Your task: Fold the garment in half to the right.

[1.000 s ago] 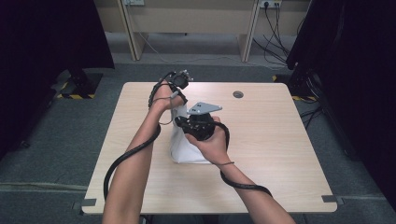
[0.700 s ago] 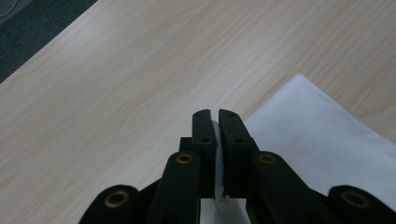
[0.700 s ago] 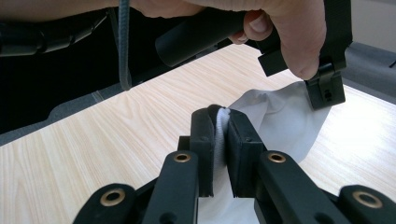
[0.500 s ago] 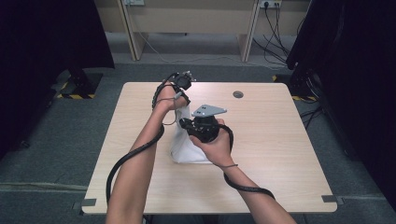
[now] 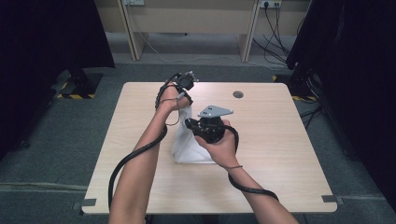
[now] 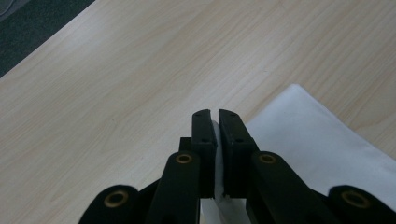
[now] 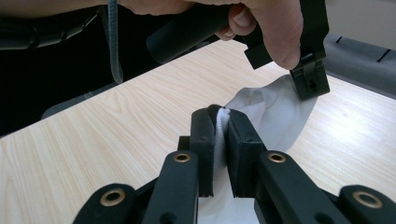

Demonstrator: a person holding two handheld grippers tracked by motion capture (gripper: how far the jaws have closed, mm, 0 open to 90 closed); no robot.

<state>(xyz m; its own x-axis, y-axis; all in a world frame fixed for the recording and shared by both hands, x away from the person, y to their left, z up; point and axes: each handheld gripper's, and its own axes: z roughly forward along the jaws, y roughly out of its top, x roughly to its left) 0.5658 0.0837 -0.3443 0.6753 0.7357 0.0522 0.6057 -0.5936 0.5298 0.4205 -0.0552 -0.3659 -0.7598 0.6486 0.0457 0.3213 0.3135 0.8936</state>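
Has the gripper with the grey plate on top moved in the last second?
Barely, if at all. The right gripper stays over the white cloth, at the same spot relative to the round hole in the table.

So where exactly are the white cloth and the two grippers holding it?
white cloth point(image 5: 189, 151): high view, on its lower part lying on the table.
left gripper point(image 6: 217, 114): left gripper view, between its tips, clamped on the cloth.
right gripper point(image 7: 221, 113): right gripper view, between its tips, pinching a cloth fold.
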